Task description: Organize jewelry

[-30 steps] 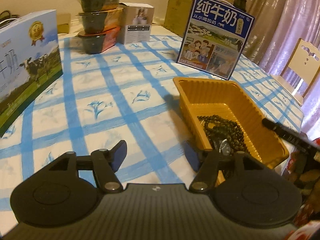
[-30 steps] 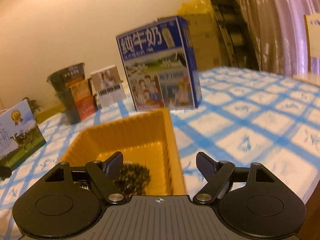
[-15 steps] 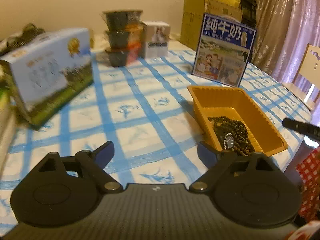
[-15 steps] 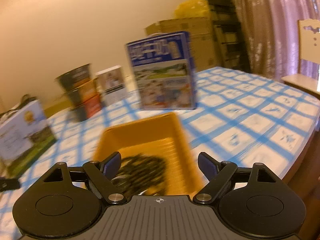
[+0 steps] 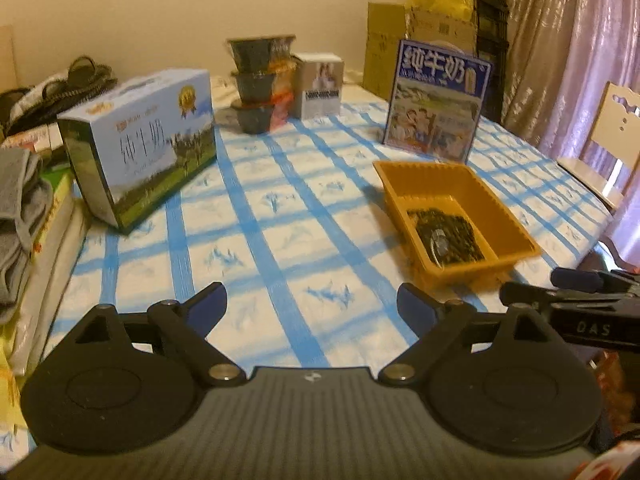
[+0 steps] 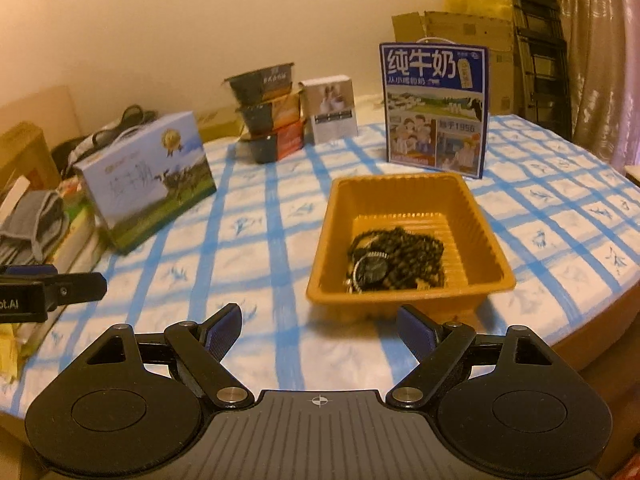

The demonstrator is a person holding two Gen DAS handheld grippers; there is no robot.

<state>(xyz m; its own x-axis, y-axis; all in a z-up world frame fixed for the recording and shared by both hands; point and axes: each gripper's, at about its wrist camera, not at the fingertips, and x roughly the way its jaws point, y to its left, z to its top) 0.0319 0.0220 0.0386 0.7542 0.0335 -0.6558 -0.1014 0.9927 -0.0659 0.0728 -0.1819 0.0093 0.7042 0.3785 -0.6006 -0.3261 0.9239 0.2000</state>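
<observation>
Blue-checked tablecloth [image 5: 280,216] is seen in the left wrist view; left gripper [image 5: 312,304] is spread wide, nothing held. Orange tray [image 5: 516,236] is set well ahead to its right, beads [image 5: 448,228] piled at the near end.

Right wrist view: right gripper [image 6: 320,330] is released, empty, just short of the tray. Watch [image 6: 372,268] is nested among the beads. Probably finished; any further pick is best made from above, strands kept clear.
</observation>
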